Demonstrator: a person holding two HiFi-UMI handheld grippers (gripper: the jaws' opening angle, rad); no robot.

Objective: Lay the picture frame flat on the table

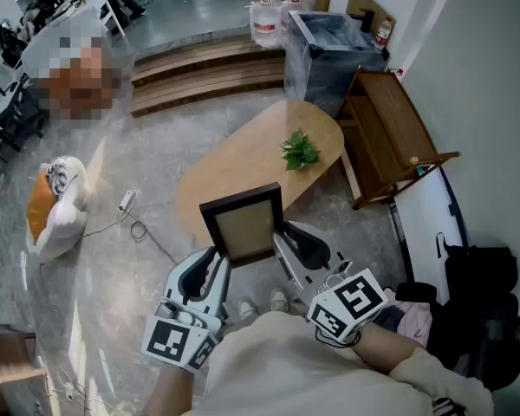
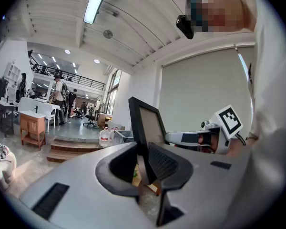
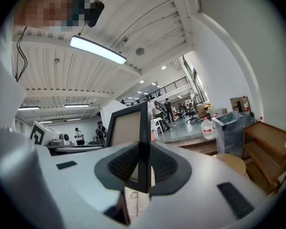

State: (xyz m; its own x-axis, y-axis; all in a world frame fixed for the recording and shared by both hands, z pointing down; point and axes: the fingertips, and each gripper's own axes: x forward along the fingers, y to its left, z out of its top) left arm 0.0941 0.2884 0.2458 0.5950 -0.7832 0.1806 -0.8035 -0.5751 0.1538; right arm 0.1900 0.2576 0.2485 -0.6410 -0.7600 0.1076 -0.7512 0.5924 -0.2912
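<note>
A dark-framed picture frame (image 1: 243,224) with a beige panel is held up in the air, tilted, over the near end of the oval wooden table (image 1: 234,163). My left gripper (image 1: 217,263) is shut on the frame's lower left edge. My right gripper (image 1: 282,243) is shut on its lower right edge. In the left gripper view the frame (image 2: 147,125) stands up from between the pads of the left gripper (image 2: 145,168). The right gripper view shows the frame (image 3: 128,128) edge-on, clamped in the right gripper (image 3: 143,168). The frame's bottom edge is hidden.
A small green plant (image 1: 300,150) sits on the table's far right part. A wooden shelf unit (image 1: 390,137) stands right of the table, a wrapped bin (image 1: 329,46) and water bottles (image 1: 264,20) beyond. On the floor at left lie a cushion (image 1: 56,202) and a power strip (image 1: 126,202).
</note>
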